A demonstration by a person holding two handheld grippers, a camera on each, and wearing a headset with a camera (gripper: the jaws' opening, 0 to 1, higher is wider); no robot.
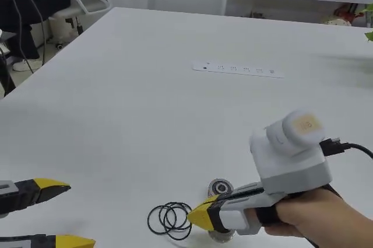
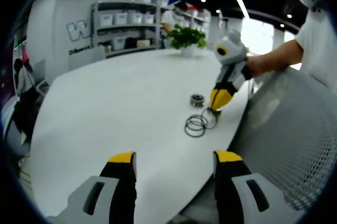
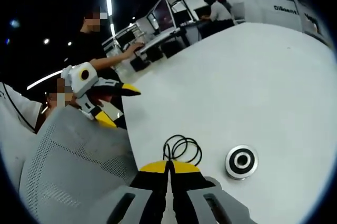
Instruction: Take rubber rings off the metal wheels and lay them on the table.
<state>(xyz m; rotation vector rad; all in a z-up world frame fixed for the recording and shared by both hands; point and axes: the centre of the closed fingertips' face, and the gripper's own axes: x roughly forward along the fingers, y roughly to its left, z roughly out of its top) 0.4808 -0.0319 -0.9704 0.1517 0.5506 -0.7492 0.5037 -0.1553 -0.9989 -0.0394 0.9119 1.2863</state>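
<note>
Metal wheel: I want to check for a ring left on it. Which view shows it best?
Right gripper view: the metal wheel lies close, face up, unblocked. Head view shows it small; left gripper view, tiny and far.

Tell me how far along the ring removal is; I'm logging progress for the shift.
Done: several rubber rings lie in a pile on the table. In hand: the right tool, jaws closed, sits at the pile's edge; whether it pinches a ring is unclear. The left tool is open. Left: one metal wheel lies beside the pile; whether it bears a ring, I cannot tell.
</note>
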